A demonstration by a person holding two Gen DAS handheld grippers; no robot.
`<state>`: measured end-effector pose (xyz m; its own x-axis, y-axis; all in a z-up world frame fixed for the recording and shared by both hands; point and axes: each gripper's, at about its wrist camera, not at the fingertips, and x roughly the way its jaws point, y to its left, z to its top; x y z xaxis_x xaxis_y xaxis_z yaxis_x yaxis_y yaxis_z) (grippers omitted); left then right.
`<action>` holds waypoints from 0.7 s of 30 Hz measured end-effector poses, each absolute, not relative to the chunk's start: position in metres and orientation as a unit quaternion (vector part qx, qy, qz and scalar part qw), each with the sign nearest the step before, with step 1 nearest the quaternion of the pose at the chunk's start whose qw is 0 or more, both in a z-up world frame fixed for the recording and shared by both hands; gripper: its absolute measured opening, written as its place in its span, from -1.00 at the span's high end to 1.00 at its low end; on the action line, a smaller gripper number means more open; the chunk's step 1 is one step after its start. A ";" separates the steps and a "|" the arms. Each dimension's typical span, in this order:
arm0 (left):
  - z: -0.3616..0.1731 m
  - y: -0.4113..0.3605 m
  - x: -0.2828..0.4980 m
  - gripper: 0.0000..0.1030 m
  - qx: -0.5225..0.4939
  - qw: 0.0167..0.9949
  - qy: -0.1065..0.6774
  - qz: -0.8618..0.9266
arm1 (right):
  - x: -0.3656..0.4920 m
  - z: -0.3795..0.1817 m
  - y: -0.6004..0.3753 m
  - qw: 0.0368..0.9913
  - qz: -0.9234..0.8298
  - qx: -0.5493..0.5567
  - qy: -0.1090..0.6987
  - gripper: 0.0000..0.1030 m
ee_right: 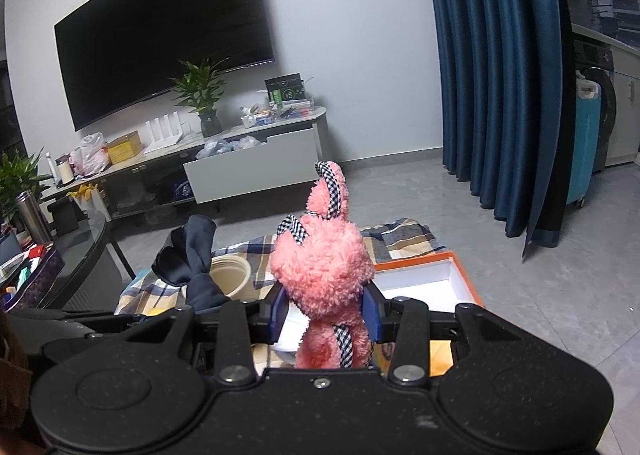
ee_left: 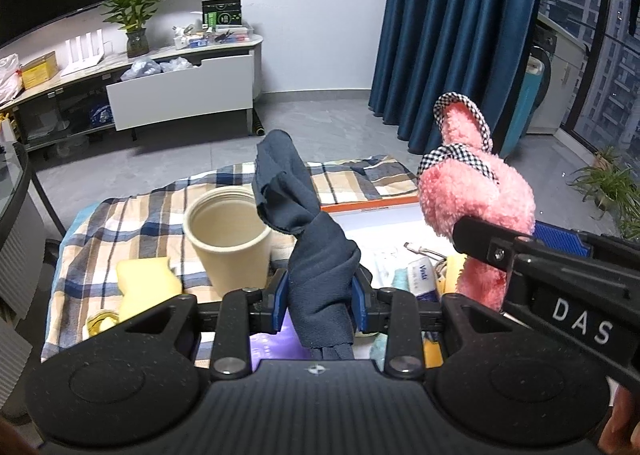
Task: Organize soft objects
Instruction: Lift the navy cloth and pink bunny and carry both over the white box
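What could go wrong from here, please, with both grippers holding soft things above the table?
The dark cloth in the left gripper hangs loose beside the cup and could snag or tip it. The right gripper pinches only the pink plush at its narrow lower part, so it may slip out.

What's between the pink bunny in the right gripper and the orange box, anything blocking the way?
Nothing visible. The right gripper holds the pink plush bunny up in the air, and the orange box lies open-topped just beyond and to its right, its white interior showing bare there. The dark cloth hangs off to the left.
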<state>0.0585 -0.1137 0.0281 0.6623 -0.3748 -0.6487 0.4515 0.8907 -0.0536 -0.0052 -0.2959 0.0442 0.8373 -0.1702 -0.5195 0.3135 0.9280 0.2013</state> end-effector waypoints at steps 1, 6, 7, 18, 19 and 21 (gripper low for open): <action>0.028 -0.116 0.059 0.35 0.057 0.909 0.343 -0.229 | -0.006 0.044 -0.298 0.948 -0.129 0.142 0.255 0.07; 0.025 -0.122 0.060 0.35 0.061 0.905 0.347 -0.239 | -0.008 0.043 -0.311 0.946 -0.142 0.147 0.253 0.07; 0.024 -0.124 0.060 0.35 0.061 0.904 0.349 -0.241 | -0.009 0.043 -0.313 0.945 -0.146 0.147 0.253 0.06; 0.018 -0.142 0.063 0.35 0.070 0.895 0.358 -0.256 | -0.012 0.038 -0.330 0.940 -0.165 0.157 0.254 0.06; 0.018 -0.143 0.063 0.35 0.070 0.895 0.359 -0.257 | -0.013 0.037 -0.331 0.940 -0.167 0.157 0.254 0.06; 0.017 -0.146 0.063 0.35 0.070 0.893 0.361 -0.261 | -0.012 0.036 -0.334 0.939 -0.170 0.159 0.255 0.06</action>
